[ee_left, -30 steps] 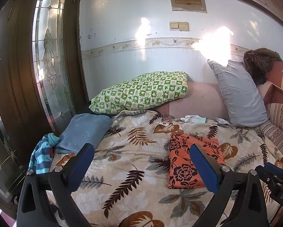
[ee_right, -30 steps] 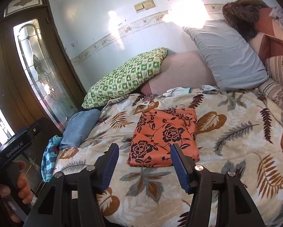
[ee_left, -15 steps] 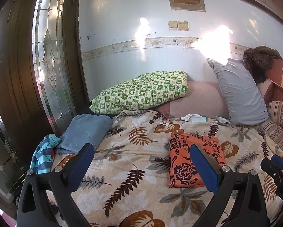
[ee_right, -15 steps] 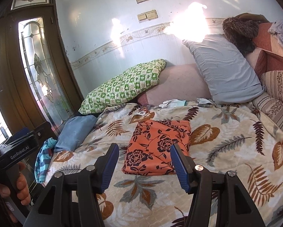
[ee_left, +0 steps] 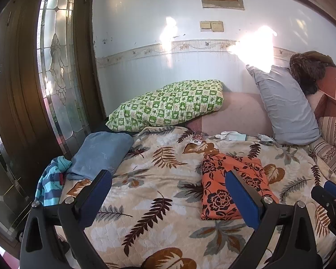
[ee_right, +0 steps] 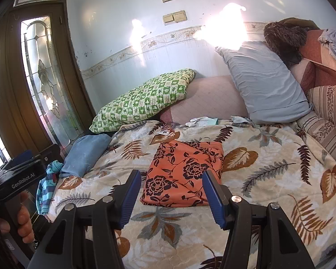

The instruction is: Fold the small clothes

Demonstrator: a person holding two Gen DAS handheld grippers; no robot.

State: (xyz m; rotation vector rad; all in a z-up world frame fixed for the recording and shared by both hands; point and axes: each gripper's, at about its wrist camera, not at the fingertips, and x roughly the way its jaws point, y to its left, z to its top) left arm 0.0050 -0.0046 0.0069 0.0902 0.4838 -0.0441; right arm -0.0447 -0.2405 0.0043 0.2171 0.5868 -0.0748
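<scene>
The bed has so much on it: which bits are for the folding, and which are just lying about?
For the folding:
folded orange floral cloth
crumpled blue striped garment

Just lying about:
green checked pillow
grey pillow
flat blue cushion
leaf-patterned bedspread

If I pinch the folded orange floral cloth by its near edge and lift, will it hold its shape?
Probably not. The orange floral cloth lies flat in soft layers on the leaf-print bedspread, so it looks thin and floppy; a one-edge lift would likely let the fold fall open. It seems light. Pushed, it may bunch rather than slide on the quilted surface.
</scene>
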